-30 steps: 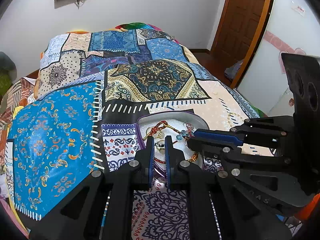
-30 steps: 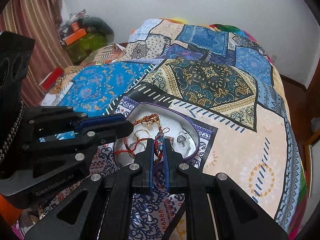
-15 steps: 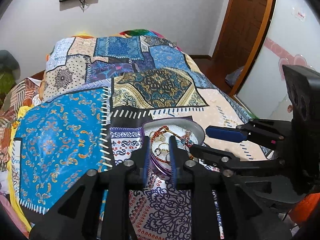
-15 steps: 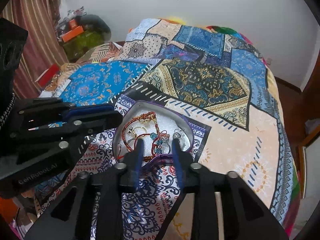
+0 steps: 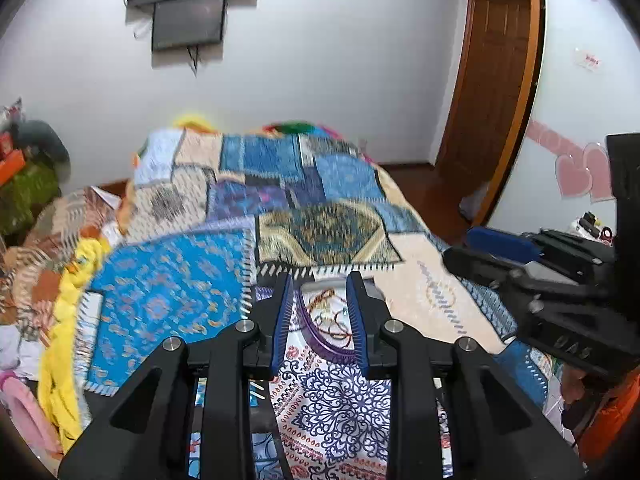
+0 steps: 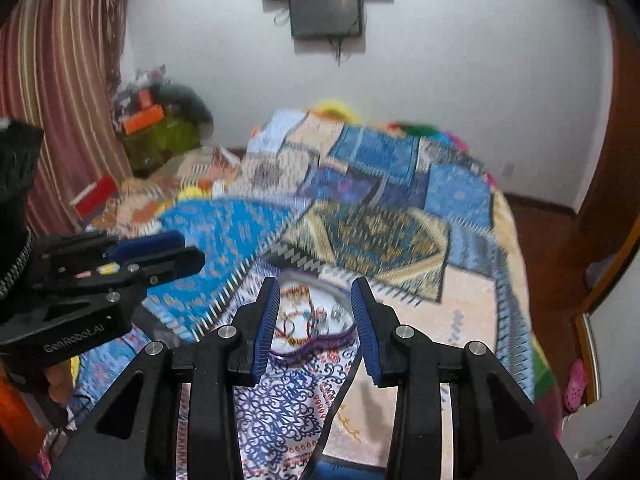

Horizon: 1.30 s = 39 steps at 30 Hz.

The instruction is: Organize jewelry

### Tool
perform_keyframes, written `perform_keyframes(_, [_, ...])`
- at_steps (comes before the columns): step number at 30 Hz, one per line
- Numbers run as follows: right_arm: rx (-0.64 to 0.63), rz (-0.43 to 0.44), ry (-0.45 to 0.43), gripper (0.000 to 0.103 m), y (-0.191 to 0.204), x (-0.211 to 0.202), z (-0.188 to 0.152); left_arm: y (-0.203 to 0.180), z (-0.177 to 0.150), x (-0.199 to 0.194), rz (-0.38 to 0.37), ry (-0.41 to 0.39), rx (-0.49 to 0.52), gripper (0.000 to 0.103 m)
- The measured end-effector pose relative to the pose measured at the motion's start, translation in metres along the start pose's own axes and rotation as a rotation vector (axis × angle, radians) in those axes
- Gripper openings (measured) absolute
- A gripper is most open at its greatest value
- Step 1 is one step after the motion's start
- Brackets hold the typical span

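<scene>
A purple-rimmed, heart-shaped tray [image 5: 320, 340] [image 6: 316, 350] lies on the patchwork bedspread [image 5: 168, 300], holding a tangle of red-and-gold jewelry [image 5: 328, 312] [image 6: 298, 320]. My left gripper [image 5: 320, 280] hovers above the tray's near side. Its jaws are opening and nothing is between the blue pads. My right gripper [image 6: 316, 284] hangs over the same tray, open and empty. Each gripper shows from the side in the other's view: the right gripper [image 5: 464, 246] and the left gripper [image 6: 190, 249]. Both views are motion-blurred.
The bedspread [image 6: 400, 240] covers the whole bed. A wooden door [image 5: 492, 100] stands at the right and a wall-mounted TV [image 5: 188, 24] above the bed's far end. Striped curtains [image 6: 48, 100] and cluttered boxes [image 6: 160, 132] fill the left corner. A pink sandal [image 6: 576, 384] lies on the floor.
Both grippers were shut low over the tray; now both are open, have risen and drawn back. The tray looks smaller and more of the wall shows.
</scene>
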State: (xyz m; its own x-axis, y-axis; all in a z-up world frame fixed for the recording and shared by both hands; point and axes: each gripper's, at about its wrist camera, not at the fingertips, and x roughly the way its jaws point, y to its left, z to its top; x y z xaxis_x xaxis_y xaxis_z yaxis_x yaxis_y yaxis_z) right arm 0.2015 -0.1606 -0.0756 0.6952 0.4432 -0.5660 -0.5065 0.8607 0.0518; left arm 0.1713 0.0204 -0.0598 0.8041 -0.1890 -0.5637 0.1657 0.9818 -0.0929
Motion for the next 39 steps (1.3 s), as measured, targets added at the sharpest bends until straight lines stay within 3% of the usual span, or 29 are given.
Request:
perform_keyframes(7, [-0.014, -0.058, -0.215, 0.034, 0.018, -0.077, 0.01, -0.021, 0.009, -0.069, 0.042, -0.164, 0.037, 0.027])
perform_keyframes(11, [-0.012, -0.093, -0.319, 0.034, 0.029, -0.113, 0.009, -0.031, 0.009, -0.101, 0.059, -0.251, 0.048, 0.038])
perform_keyframes(17, [0.01, -0.124, -0.405, 0.035, 0.036, -0.143, 0.005, -0.044, 0.001, -0.142, 0.116, -0.362, 0.034, 0.054])
perform_keyframes(19, [0.016, -0.133, -0.417, 0.04, 0.037, -0.147, 0.004, -0.047, -0.002, -0.149, 0.141, -0.386, 0.04, 0.06])
perform_keyframes(23, [0.023, -0.166, -0.448, 0.07, 0.04, -0.149, 0.003, -0.052, -0.008, -0.159, 0.171, -0.426, 0.04, 0.092])
perform_keyframes(24, [0.024, -0.171, -0.455, 0.08, 0.041, -0.15, 0.002, -0.052, -0.009, -0.16, 0.174, -0.433, 0.037, 0.095])
perform_keyframes(26, [0.025, -0.187, -0.473, 0.089, 0.043, -0.152, 0.001, -0.052, -0.009, -0.161, 0.18, -0.438, 0.033, 0.095])
perform_keyframes(30, [0.016, -0.228, -0.489, 0.099, 0.047, -0.154, -0.003, -0.051, -0.012, -0.163, 0.187, -0.443, 0.029, 0.097])
perform_keyframes(39, [0.034, -0.224, -0.463, 0.1, 0.042, -0.156, -0.013, -0.051, -0.014, -0.163, 0.185, -0.436, 0.02, 0.097])
